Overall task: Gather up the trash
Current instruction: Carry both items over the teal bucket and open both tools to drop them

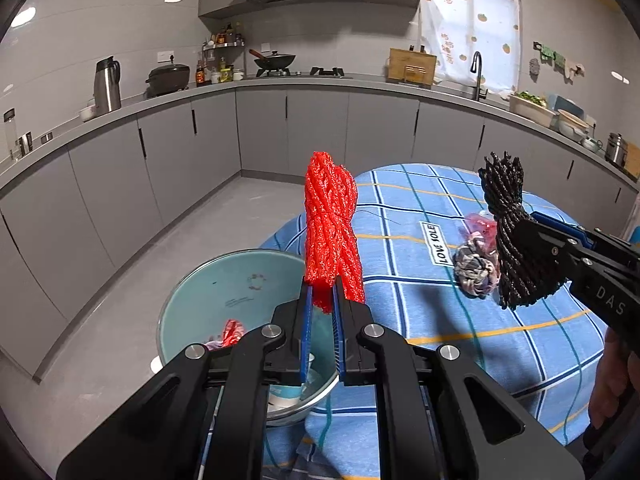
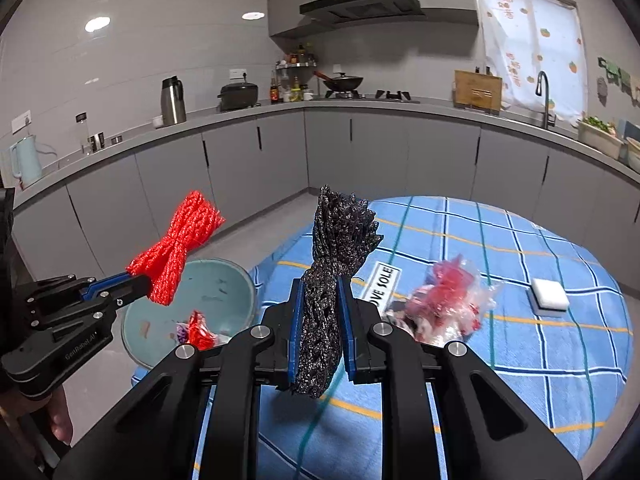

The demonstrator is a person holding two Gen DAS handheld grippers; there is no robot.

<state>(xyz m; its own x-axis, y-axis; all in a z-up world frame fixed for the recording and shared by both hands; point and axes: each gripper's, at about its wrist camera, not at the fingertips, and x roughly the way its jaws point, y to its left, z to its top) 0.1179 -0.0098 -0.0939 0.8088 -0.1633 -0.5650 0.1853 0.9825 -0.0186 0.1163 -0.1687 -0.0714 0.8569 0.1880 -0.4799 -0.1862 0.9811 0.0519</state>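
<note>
My left gripper (image 1: 321,292) is shut on a bundled red net bag (image 1: 330,227), held upright above a teal basin (image 1: 208,300); both also show in the right wrist view, the net (image 2: 176,248) over the basin (image 2: 224,284). My right gripper (image 2: 321,296) is shut on a bundled black net bag (image 2: 332,280), held above the table; the left wrist view shows it (image 1: 510,236) at the right. The basin holds a red wrapper (image 2: 199,334) and a paper cup (image 1: 286,394). A crumpled clear and red plastic wrapper (image 2: 444,304) lies on the blue checked tablecloth (image 2: 520,360).
A white sponge (image 2: 549,295) lies on the table's far right. A "LOVE SOLE" label (image 1: 438,244) is sewn on the cloth. Grey kitchen cabinets (image 1: 260,132) and a countertop with a kettle, pots and a sink ring the room beyond a grey floor (image 1: 120,320).
</note>
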